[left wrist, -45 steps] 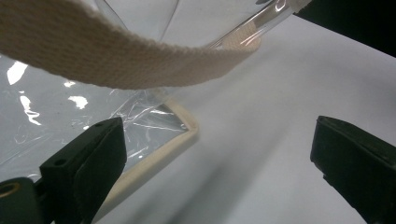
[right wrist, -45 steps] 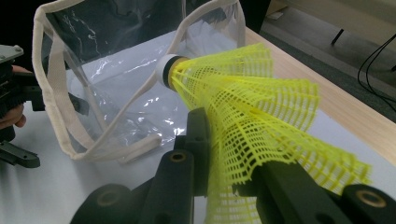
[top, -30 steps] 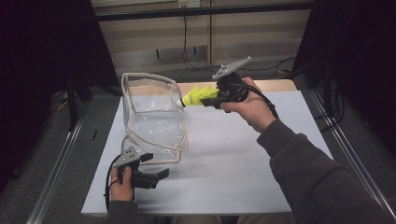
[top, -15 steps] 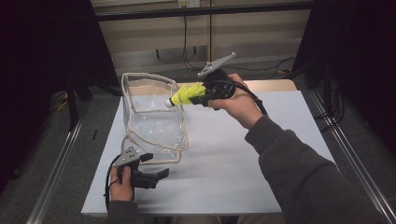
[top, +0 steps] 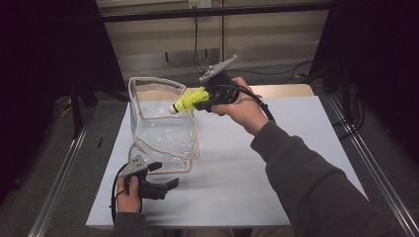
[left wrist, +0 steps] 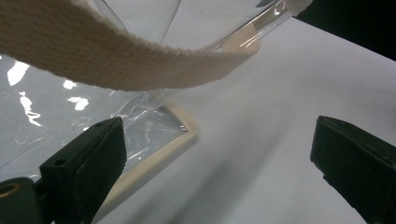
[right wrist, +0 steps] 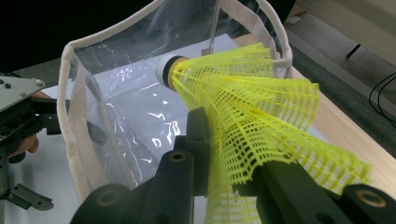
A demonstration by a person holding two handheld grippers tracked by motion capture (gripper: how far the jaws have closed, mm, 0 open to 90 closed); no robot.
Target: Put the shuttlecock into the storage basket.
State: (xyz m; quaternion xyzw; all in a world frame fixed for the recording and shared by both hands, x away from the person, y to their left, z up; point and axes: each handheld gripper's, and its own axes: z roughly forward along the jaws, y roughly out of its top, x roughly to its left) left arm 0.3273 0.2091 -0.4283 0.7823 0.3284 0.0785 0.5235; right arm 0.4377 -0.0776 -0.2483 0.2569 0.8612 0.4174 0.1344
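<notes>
Right gripper (top: 197, 101): we grasp shuttlecock (top: 187, 101), cork over bag (top: 163, 133) rim | left gripper (top: 170, 183): jaws apart, resting by bag.

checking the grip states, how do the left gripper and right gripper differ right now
The right gripper is shut on the yellow shuttlecock and held up at the clear bag; the left gripper is open, holds nothing and sits low on the table near the bag's base. Both have black jaws.
</notes>
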